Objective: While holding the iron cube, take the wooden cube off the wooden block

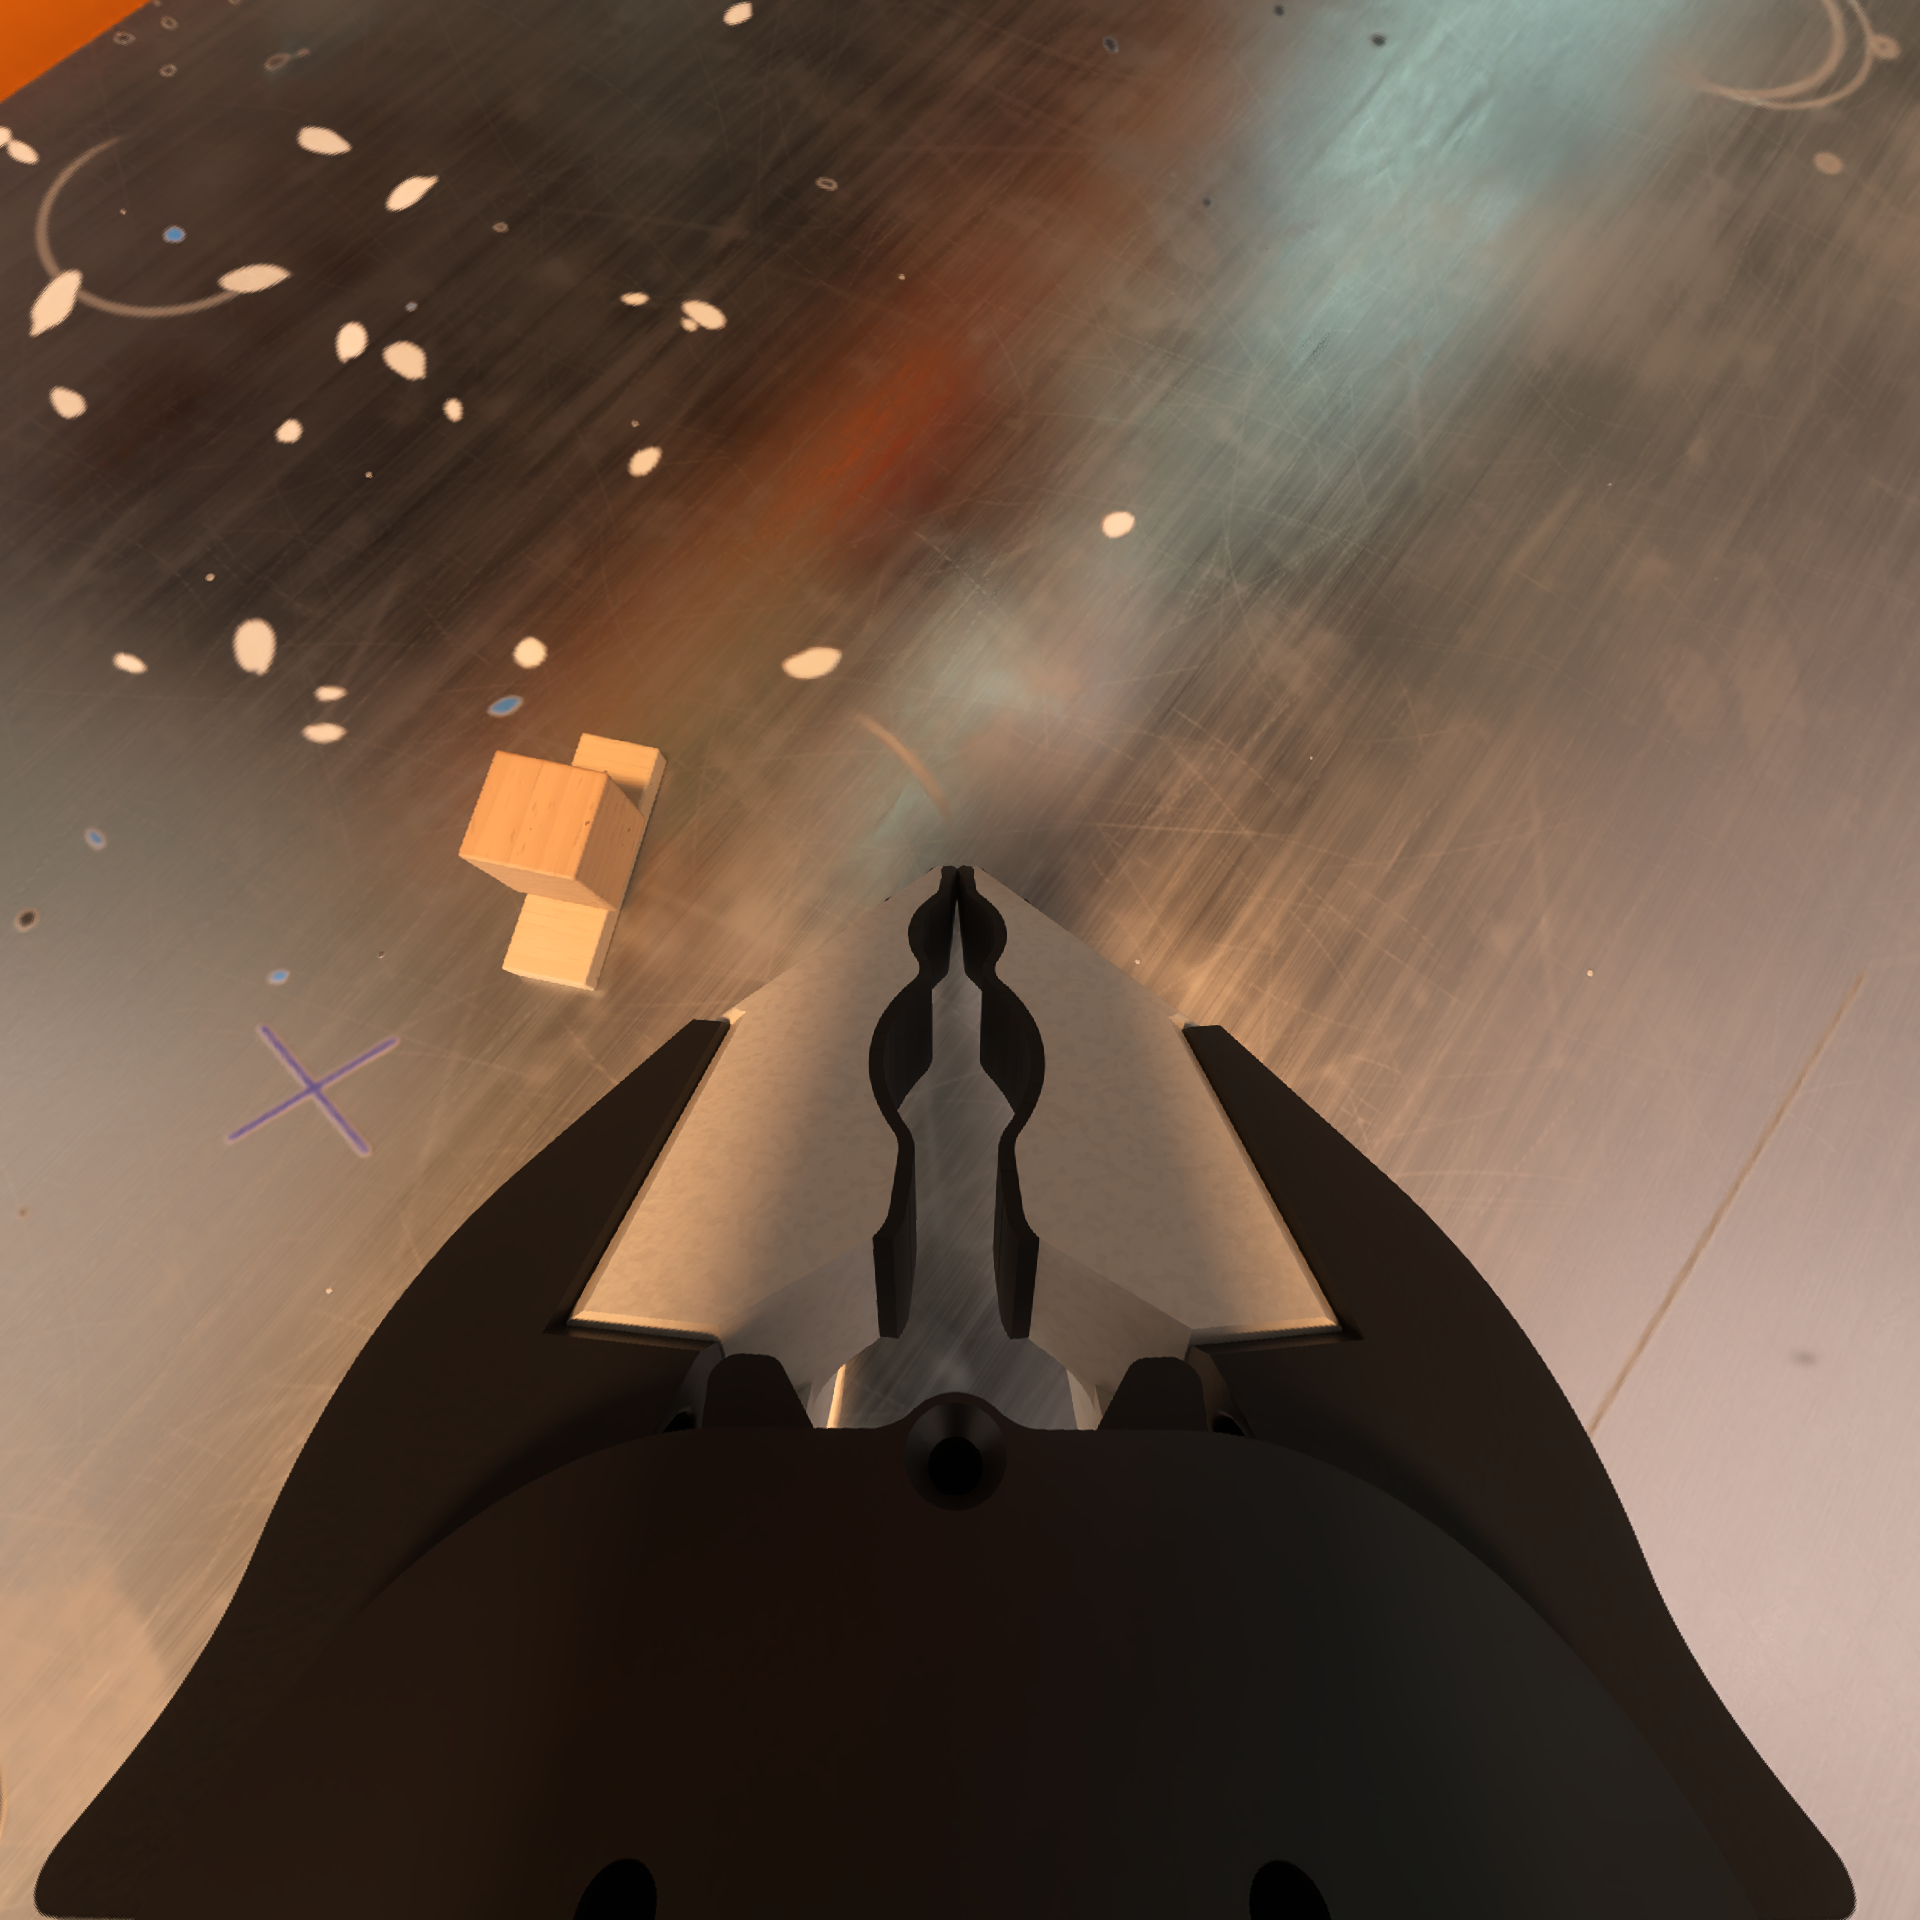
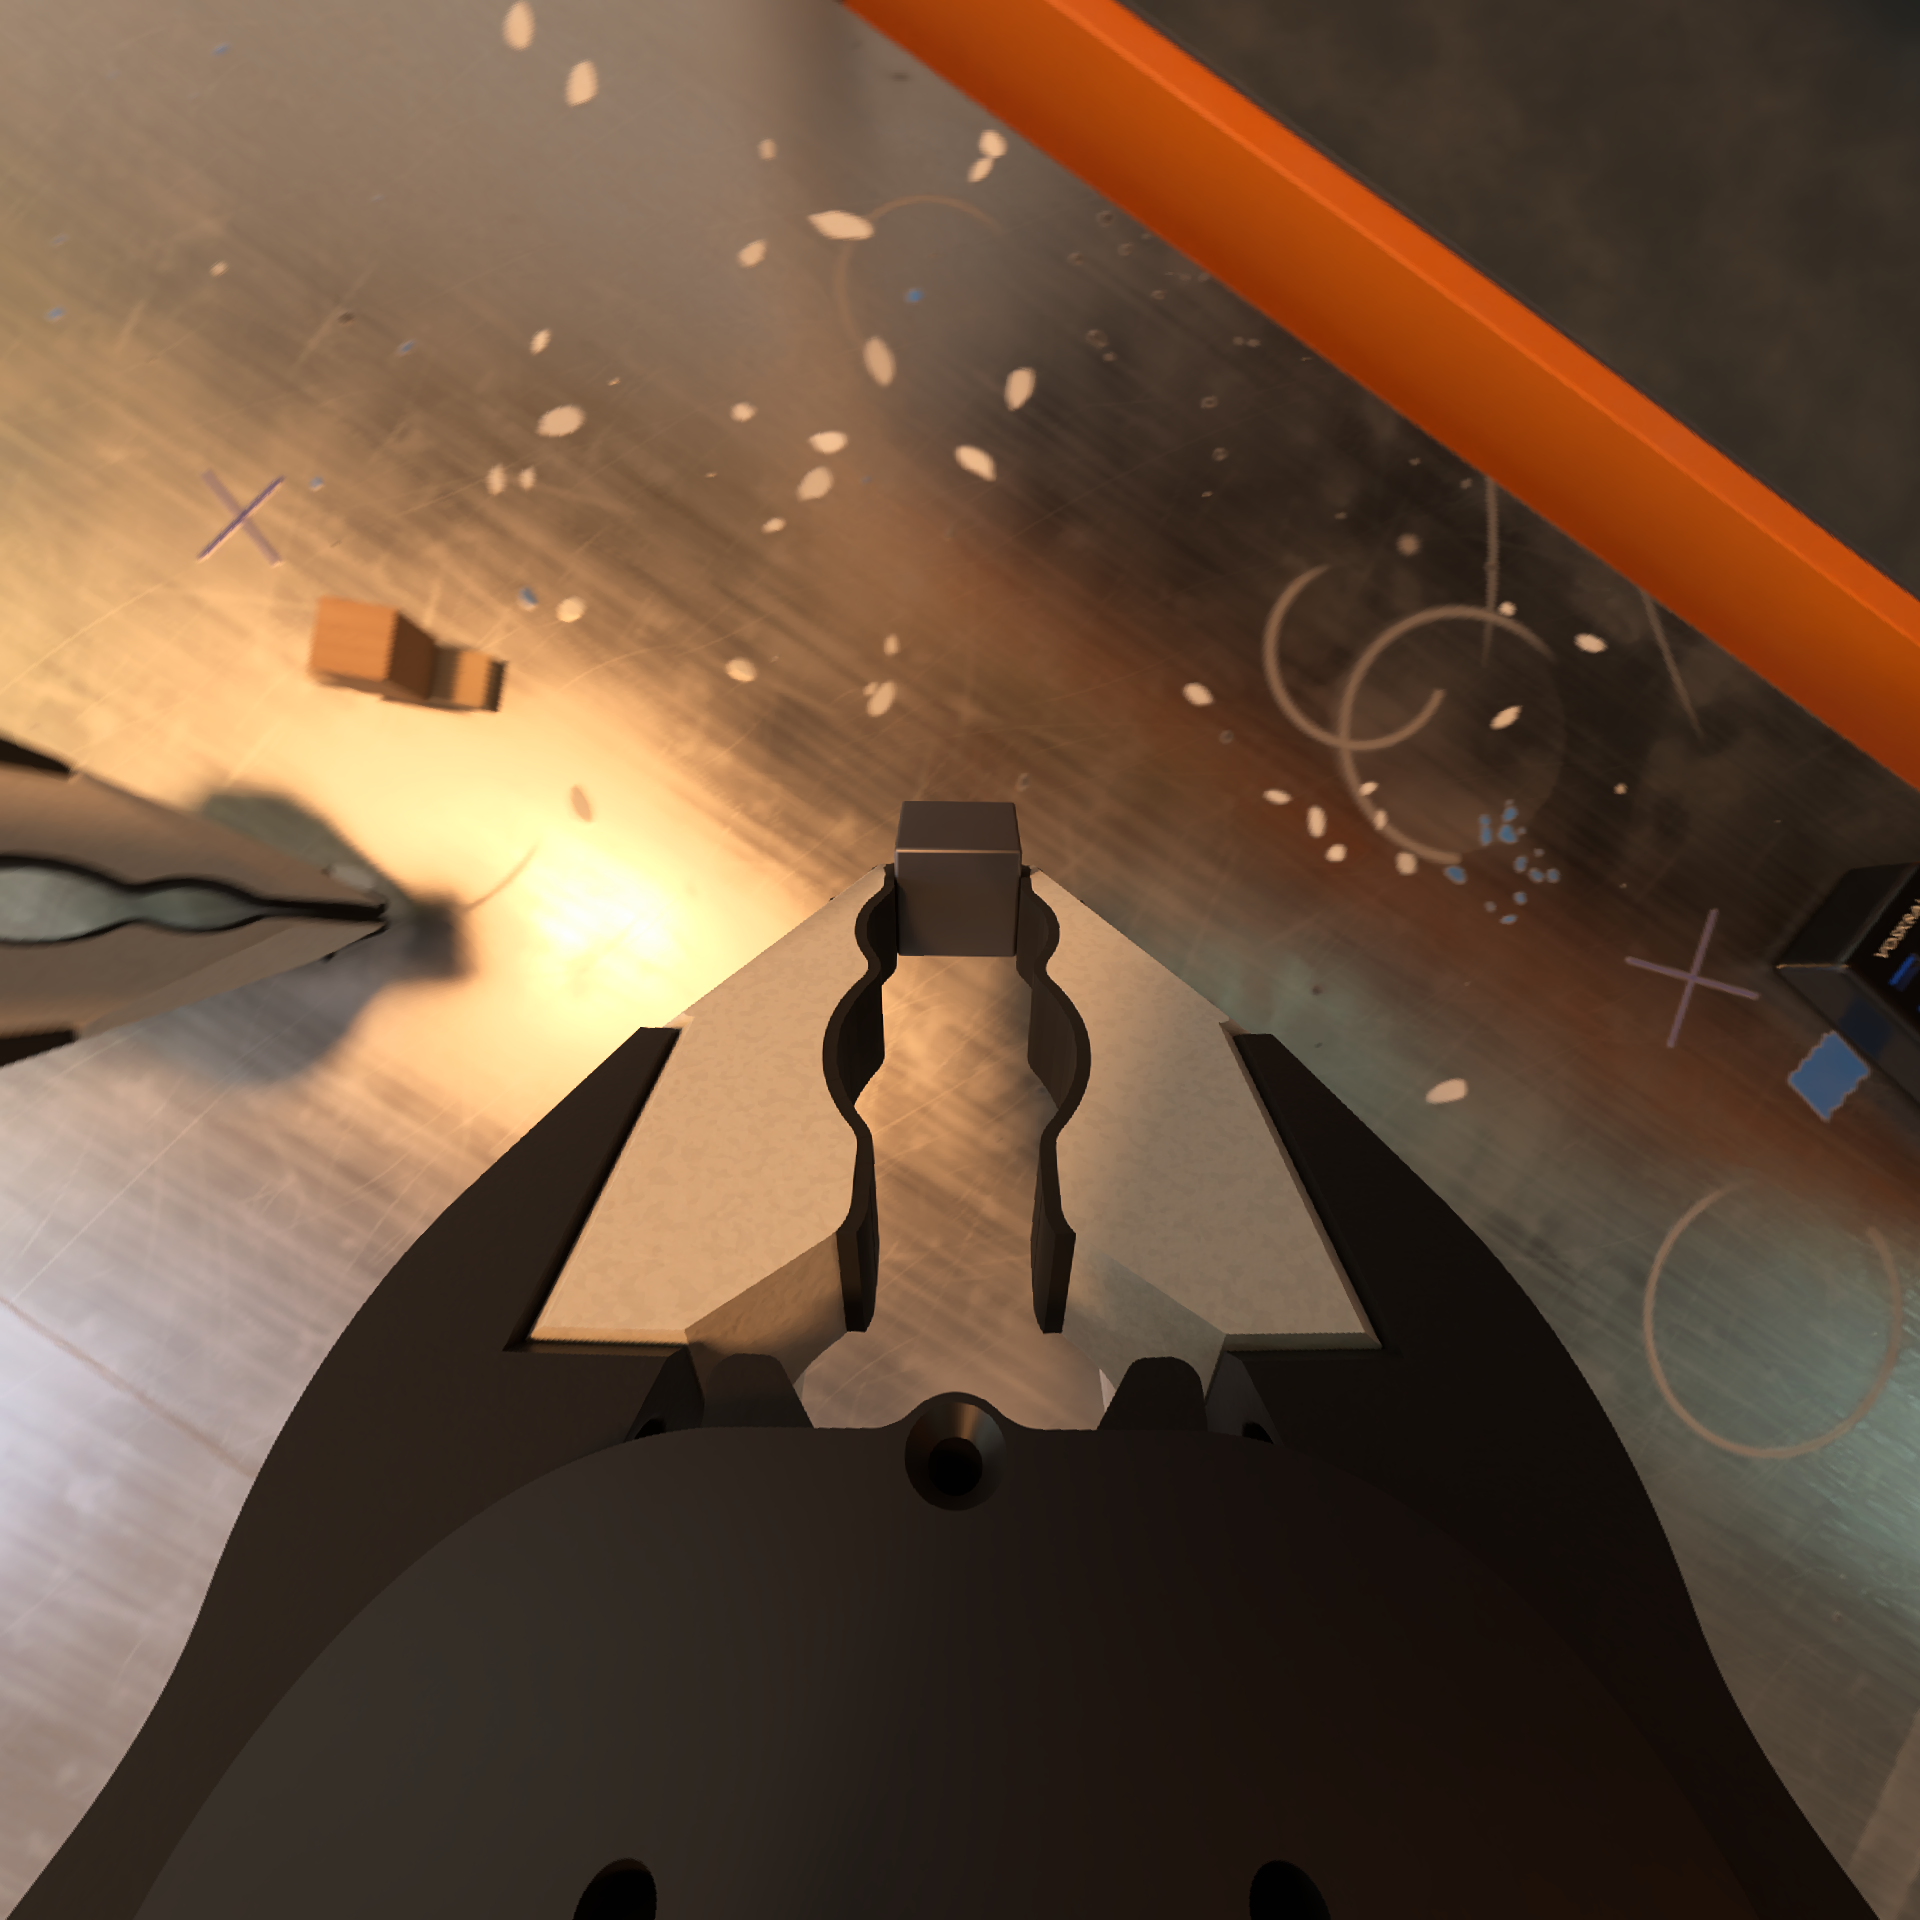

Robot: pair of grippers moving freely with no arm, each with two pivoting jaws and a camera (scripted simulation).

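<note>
A pale wooden cube (image 1: pixel 551 826) sits on top of a flat wooden block (image 1: pixel 566 935) on the scratched metal table, left of and a little ahead of my left gripper (image 1: pixel 956 878). My left gripper is shut and empty, above the table. My right gripper (image 2: pixel 956 883) is shut on a grey iron cube (image 2: pixel 956 878) held between its fingertips above the table. In the right wrist view the wooden cube (image 2: pixel 358 644) on the wooden block (image 2: pixel 468 681) lies far to the left, and the shut left gripper (image 2: pixel 379 912) comes in from the left edge.
An orange rail (image 2: pixel 1455 332) runs along the table's far right edge, also seen as a corner (image 1: pixel 52 42) at top left. A dark box (image 2: pixel 1860 956) with a blue tag (image 2: pixel 1825 1075) sits at the right. Purple crosses (image 1: pixel 312 1089) and pale flecks mark the tabletop.
</note>
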